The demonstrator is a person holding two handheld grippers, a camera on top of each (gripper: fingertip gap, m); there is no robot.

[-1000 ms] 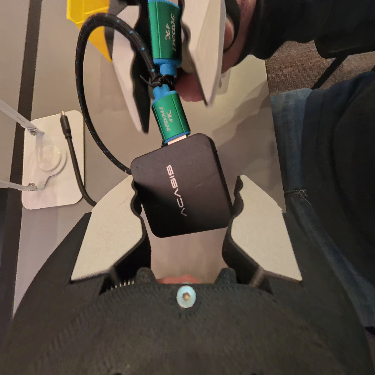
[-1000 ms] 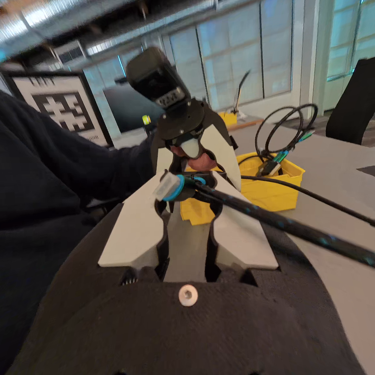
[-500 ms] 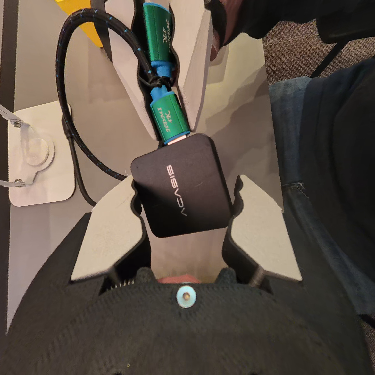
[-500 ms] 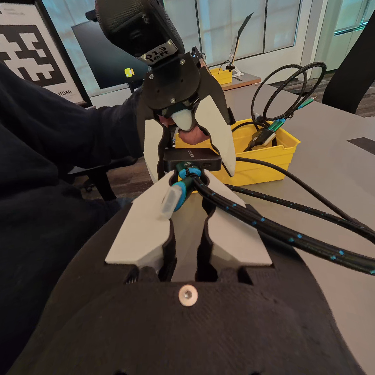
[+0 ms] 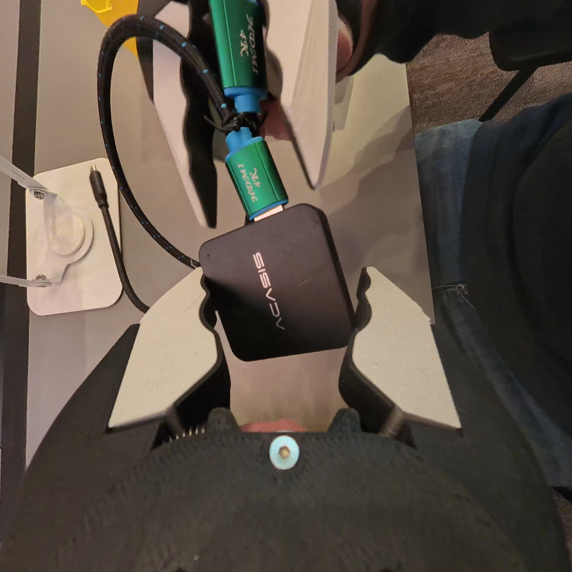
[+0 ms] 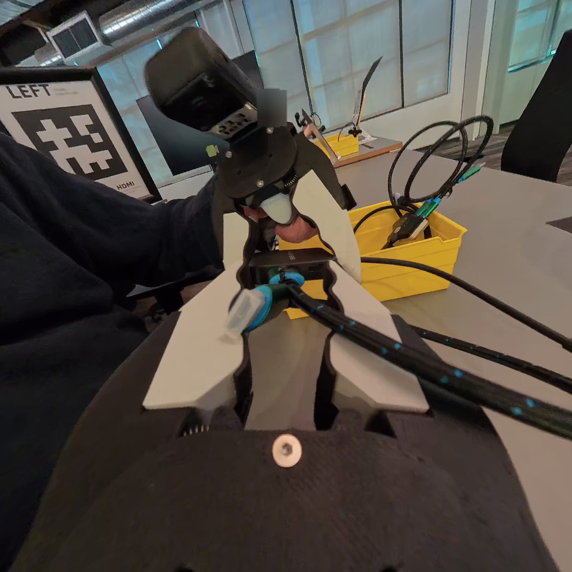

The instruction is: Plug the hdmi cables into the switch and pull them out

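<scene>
My left gripper (image 5: 283, 275) is shut on the black switch (image 5: 275, 284) and holds it by its two sides above the grey table. A green HDMI plug (image 5: 257, 182) sits in the switch's far edge. A second green plug (image 5: 238, 46) is tied to it tail to tail. My right gripper (image 5: 261, 204) faces the switch with its fingers apart on either side of the inserted plug, not touching it. In the right wrist view the right gripper (image 6: 286, 269) is open before the switch (image 6: 291, 257). The capped second plug (image 6: 247, 312) lies on its left finger.
The braided black cable (image 6: 402, 349) runs off right across the table (image 6: 495, 247). A yellow bin (image 6: 402, 272) with more cables stands behind. A white plate with a clear bracket (image 5: 74, 297) and a thin black cable (image 5: 99, 192) lie at left. The person's legs (image 5: 448, 216) are at right. The left gripper's tips are roughly 5 centimeters from the right gripper's.
Half a second ago the right gripper's fingers were close around the inserted plug. They have now spread apart and drawn back a little. The plug stays in the switch.
</scene>
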